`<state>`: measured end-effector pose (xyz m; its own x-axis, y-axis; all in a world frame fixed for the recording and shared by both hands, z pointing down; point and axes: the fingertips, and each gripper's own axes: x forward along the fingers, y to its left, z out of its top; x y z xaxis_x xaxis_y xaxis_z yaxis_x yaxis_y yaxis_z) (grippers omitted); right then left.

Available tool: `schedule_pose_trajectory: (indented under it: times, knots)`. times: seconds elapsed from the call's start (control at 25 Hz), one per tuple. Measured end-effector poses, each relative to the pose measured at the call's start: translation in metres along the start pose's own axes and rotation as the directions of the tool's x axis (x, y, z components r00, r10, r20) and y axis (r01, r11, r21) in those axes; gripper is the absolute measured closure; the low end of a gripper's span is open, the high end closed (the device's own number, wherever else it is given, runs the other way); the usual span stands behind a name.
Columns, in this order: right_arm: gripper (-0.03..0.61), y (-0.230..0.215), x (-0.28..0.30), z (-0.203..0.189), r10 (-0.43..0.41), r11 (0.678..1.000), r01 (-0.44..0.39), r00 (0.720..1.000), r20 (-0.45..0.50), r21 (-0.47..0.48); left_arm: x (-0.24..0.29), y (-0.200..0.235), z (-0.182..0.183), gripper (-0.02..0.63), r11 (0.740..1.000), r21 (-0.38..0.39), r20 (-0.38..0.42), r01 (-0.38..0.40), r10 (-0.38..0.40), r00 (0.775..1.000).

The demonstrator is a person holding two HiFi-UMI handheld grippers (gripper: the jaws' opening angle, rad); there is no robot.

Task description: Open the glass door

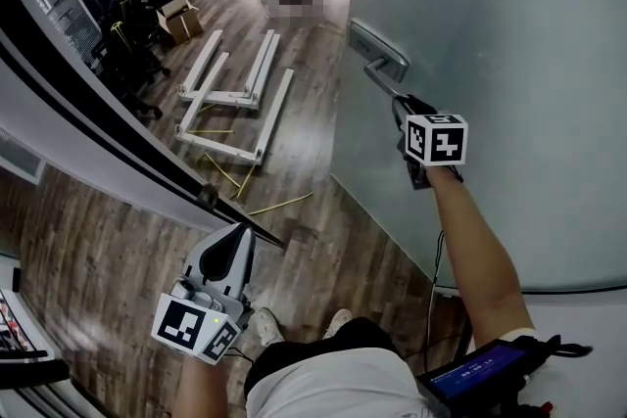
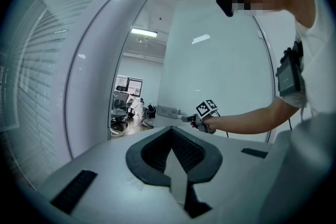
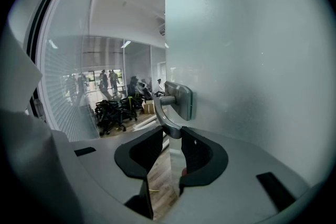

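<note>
The frosted glass door [image 1: 509,64] stands partly swung open, its edge running down the middle of the head view. A metal lever handle [image 1: 384,78] juts from a plate near that edge. My right gripper [image 1: 404,108] is shut on the free end of the lever; in the right gripper view the handle [image 3: 164,113] curves down between the pads of the right gripper [image 3: 172,134]. My left gripper [image 1: 235,235] hangs low by the dark door frame, shut and with nothing in it. The left gripper [image 2: 172,131] points toward the door [image 2: 220,60].
Through the gap lies wooden floor with white metal frames [image 1: 235,98] and thin yellow sticks. Office chairs [image 1: 127,24] and a cardboard box [image 1: 181,20] stand farther back. A curved glass wall with a dark rail [image 1: 88,113] bounds the left side.
</note>
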<state>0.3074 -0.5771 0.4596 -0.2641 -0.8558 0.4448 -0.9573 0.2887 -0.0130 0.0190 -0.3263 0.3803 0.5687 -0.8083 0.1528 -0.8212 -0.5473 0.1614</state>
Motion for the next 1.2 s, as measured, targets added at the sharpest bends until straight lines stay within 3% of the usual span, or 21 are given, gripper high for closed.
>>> schedule_pose_trajectory:
  times: [0.16,0.4,0.64,1.0,1.2]
  knots:
    - [0.465,-0.01,0.003,0.002,-0.019,1.0,0.019,1.0,0.01,0.003,0.001,-0.002,-0.001,0.614,1.0,-0.002,-0.002,-0.01,0.01,1.0]
    - [0.465,-0.021,0.007,0.002,-0.059,0.995,0.058,0.998,-0.009,-0.081,0.001,-0.006,0.002,0.614,1.0,0.007,-0.002,-0.009,0.009,1.0]
    - [0.463,-0.025,-0.016,0.019,-0.075,0.993,0.081,0.995,0.069,-0.082,0.0,-0.01,0.005,0.614,1.0,0.015,-0.001,0.0,0.0,1.0]
    - [0.465,0.017,-0.083,0.046,-0.017,0.995,0.035,0.981,0.192,-0.091,-0.006,-0.019,0.006,0.614,0.999,0.027,0.014,0.046,-0.047,0.999]
    - [0.526,0.052,-0.135,0.064,-0.015,0.995,0.044,0.96,0.281,-0.094,-0.016,-0.02,0.012,0.614,0.995,0.041,0.028,0.089,-0.09,0.996]
